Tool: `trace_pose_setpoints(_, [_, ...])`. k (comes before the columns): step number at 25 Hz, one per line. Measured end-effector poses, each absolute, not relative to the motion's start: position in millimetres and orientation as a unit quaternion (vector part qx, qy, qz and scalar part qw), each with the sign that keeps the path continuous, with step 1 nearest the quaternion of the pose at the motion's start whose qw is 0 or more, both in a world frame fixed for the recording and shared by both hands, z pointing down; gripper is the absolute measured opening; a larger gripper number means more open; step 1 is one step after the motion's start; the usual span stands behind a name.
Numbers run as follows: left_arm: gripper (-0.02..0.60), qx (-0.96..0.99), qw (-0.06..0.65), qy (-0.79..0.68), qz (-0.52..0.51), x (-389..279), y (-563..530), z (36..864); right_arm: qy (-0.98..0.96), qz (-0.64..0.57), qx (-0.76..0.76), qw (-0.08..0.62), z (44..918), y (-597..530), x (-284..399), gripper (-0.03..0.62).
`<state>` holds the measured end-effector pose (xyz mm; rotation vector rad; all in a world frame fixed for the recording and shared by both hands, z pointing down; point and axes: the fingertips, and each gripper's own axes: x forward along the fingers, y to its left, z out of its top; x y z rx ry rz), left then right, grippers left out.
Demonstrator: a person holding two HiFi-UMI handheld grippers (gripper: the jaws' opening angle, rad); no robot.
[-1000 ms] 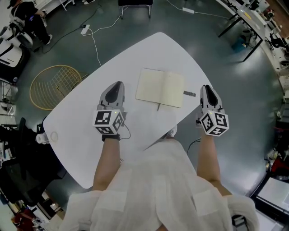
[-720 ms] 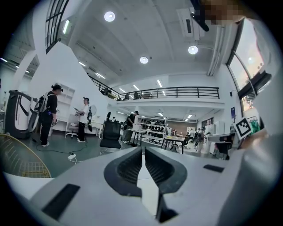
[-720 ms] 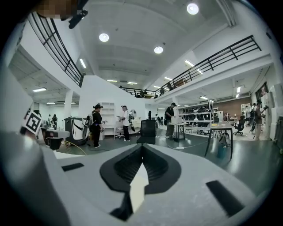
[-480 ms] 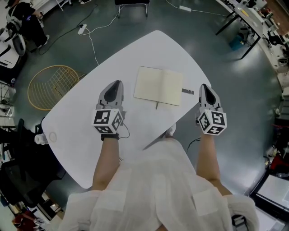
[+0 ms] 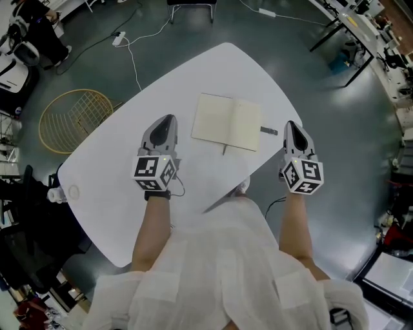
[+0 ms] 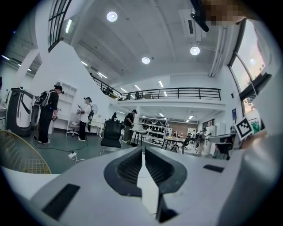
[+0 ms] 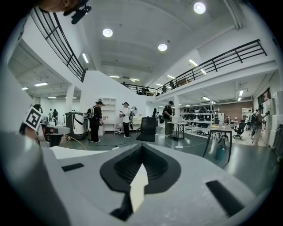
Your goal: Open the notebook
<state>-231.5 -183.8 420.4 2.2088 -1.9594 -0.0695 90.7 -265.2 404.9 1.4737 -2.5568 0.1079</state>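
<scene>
The notebook (image 5: 227,122) lies open and flat on the white table (image 5: 213,71), showing cream blank pages, with a thin ribbon hanging from its near edge. My left gripper (image 5: 170,120) rests on the table to the notebook's left, clear of it. In the left gripper view its jaws (image 6: 142,149) stand almost together with a thin slit and nothing between them. My right gripper (image 5: 292,124) hovers at the table's right edge, to the right of the notebook. It is shut and empty (image 7: 141,148).
A small dark object (image 5: 270,131) lies by the notebook's right edge. A wire basket (image 5: 71,119) stands on the floor to the left, cables run across the floor beyond the table, and a chair (image 5: 192,5) is at the far side. People stand far off.
The right gripper's jaws have drawn together. Both hands and the notebook stay where they were.
</scene>
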Motion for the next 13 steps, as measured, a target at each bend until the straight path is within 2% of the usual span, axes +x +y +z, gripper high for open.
trace_pose_setpoints(13, [0.020, 0.746, 0.096, -0.659, -0.021, -228.6, -184.0, 424.9, -0.858, 0.039, 0.501, 0.108, 413.9, -265.0, 95.0, 0.002])
